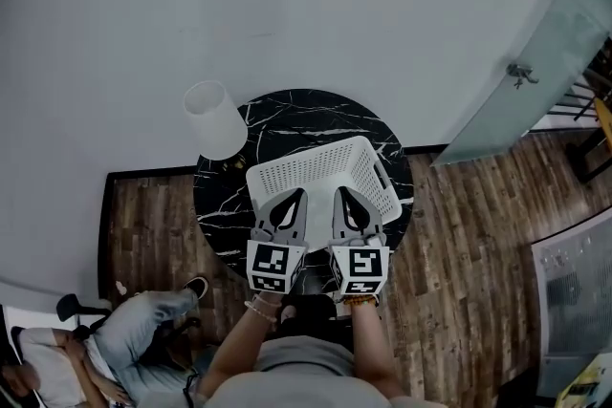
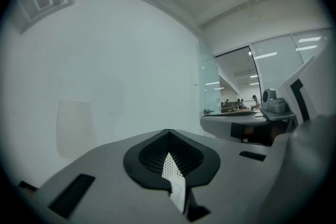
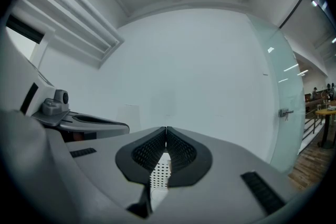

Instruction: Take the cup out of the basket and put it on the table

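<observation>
Cup (image 1: pixel 215 119) stands apart, beyond left tongs (image 1: pixel 290 208).

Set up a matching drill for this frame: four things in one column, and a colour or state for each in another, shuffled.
Things:
1. basket
2. table
3. floor
4. left gripper

Colour or state:
a. dark wood planks
b. jaws together
c. white, perforated
d. black marble, white veins

Pairs: 1-c; 2-d; 3-a; 4-b
</observation>
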A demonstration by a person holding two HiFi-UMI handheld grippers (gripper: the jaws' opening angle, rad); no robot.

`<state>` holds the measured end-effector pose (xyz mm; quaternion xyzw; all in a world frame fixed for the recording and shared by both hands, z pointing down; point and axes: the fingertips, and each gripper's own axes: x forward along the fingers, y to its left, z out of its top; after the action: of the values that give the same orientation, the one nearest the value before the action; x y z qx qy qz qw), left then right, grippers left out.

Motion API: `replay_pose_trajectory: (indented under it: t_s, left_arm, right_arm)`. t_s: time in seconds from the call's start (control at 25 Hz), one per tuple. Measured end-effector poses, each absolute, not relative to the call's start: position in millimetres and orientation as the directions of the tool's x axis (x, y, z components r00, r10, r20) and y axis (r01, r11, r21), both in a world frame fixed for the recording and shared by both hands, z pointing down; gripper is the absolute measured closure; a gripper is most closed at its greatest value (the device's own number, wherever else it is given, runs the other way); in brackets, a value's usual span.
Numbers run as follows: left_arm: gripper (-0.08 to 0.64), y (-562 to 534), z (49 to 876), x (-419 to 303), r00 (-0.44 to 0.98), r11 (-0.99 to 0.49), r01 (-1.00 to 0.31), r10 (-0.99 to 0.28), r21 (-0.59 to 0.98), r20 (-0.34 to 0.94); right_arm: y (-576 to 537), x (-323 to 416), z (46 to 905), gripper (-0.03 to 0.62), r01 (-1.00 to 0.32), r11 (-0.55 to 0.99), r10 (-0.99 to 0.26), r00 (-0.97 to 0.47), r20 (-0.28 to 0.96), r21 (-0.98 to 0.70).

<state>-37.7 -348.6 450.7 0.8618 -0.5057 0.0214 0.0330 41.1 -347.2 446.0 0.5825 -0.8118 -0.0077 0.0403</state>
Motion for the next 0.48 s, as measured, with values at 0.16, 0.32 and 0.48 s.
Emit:
replay_pose_trajectory:
  t_s: [0.16, 0.32, 0.48]
  left_arm:
    - [0.554, -363.9, 454.9, -38.4, 0.451, -0.45, -0.892, -0.889, 0.027, 0.084]
    - [0.554, -379.0, 461.3, -42.9, 0.41, -0.408, -0.912, -0.906, 0.038, 0.102]
    - [0.554, -391.4, 466.1, -44.9, 0.373, -0.372, -0.928, -0.92, 0.032, 0.121]
  right_arm:
    - [-366.9, 43.8, 450.9, 0.583, -0.933, 0.356, -0.933, -0.351, 0.075, 0.061]
    - [-388.5, 45.4, 460.6, 0.583, -0.918, 0.393, -0.916, -0.386, 0.112, 0.057]
    - [-407.4, 44.3, 468.0, 0.582, -0.893, 0.446, -0.889, -0.435, 0.14, 0.057]
